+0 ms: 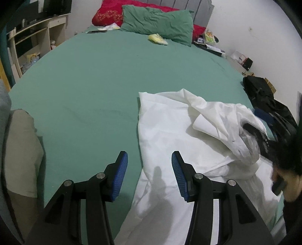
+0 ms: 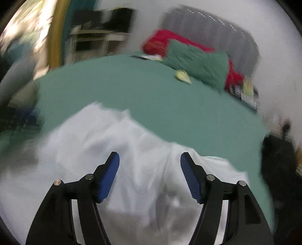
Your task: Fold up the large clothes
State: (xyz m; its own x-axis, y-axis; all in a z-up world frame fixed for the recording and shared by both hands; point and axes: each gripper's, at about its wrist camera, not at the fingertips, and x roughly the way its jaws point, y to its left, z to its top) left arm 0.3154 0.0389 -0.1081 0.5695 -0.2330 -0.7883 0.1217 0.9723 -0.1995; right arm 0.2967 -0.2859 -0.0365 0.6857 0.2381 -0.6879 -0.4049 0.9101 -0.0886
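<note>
A large white garment [image 1: 169, 132] lies rumpled on the green bed sheet [image 1: 90, 84], its right side bunched into a heap. My left gripper [image 1: 149, 160] is open and empty, hovering over the garment's left edge near the front of the bed. In the right wrist view, which is motion-blurred, the same white garment [image 2: 117, 143] spreads under my right gripper [image 2: 150, 160], which is open and empty just above the cloth.
A green pillow [image 1: 158, 22] and red bedding [image 1: 107, 13] lie at the head of the bed, with a small yellow item [image 1: 157, 39] near them. A beige cloth [image 1: 20, 150] lies at the left edge. Black bags [image 1: 264, 98] sit on the right. A shelf [image 1: 34, 37] stands far left.
</note>
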